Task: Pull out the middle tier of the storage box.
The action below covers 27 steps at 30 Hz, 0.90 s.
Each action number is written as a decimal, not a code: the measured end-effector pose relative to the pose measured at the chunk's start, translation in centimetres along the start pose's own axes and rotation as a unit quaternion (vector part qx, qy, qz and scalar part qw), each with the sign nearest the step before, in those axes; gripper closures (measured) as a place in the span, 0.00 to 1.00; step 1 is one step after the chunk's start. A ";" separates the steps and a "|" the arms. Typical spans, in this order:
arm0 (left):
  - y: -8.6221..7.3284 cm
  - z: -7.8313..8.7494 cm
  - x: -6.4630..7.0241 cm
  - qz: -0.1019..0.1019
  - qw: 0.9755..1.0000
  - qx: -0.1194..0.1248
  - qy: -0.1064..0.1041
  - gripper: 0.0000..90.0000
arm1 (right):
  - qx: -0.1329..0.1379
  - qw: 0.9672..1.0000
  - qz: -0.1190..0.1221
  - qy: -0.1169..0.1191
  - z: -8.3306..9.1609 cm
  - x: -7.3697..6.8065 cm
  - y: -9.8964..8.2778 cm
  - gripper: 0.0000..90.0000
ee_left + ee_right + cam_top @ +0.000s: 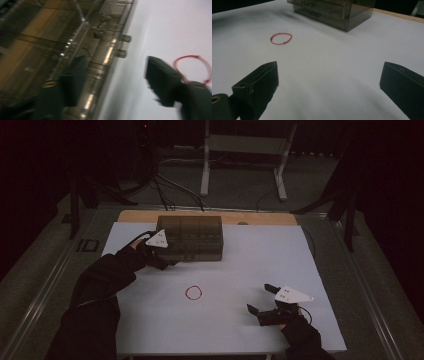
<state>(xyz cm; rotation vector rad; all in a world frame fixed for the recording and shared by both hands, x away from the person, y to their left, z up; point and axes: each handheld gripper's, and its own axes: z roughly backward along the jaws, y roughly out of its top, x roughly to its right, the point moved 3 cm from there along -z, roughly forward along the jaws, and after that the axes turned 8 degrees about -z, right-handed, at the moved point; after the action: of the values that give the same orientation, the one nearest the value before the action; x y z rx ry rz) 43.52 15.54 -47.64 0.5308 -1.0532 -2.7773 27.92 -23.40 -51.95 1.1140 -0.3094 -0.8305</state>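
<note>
A smoky, see-through drawer box (192,237) (50,37) (332,10) stands at the back left of the white table top (250,260). My left gripper (167,261) (115,82) is at the box's front left corner. One jaw lies over the box's front and the other over the table, and they stand apart without pressing on anything I can see. A thin red ring (186,292) (190,57) (284,43) lies flat mid-table. My right gripper (261,298) (329,82) rests near the front right, its jaws wide open and empty, pointing toward the ring and box.
Small knobs (121,53) stick out of the box's drawer fronts. A strip of bare wood (260,218) runs behind the white sheet. Past the table stand a white frame (242,150) and cables on the floor. The surroundings are dark.
</note>
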 end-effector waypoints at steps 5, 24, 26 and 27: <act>-0.1 -0.6 0.1 -0.023 1.000 -0.020 0.003 0.54 | 0.000 1.000 0.002 0.001 0.0 -0.1 0.0 0.03; -0.8 -2.8 -0.5 -0.063 0.995 -0.073 -0.022 0.81 | 0.003 1.000 -0.001 0.001 0.2 0.0 0.0 0.03; -0.8 -2.7 -0.6 -0.064 0.995 -0.068 -0.022 0.83 | 0.005 1.000 -0.001 0.000 0.2 0.0 0.1 0.03; -0.8 -2.7 -0.6 -0.064 0.995 -0.068 -0.024 0.84 | 0.004 1.000 -0.001 0.001 0.2 0.0 0.1 0.03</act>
<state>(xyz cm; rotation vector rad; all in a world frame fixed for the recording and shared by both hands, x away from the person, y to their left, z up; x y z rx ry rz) 45.08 14.66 -49.88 0.5347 -0.8581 -2.9602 27.83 -23.49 -51.82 1.1221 -0.3113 -0.8302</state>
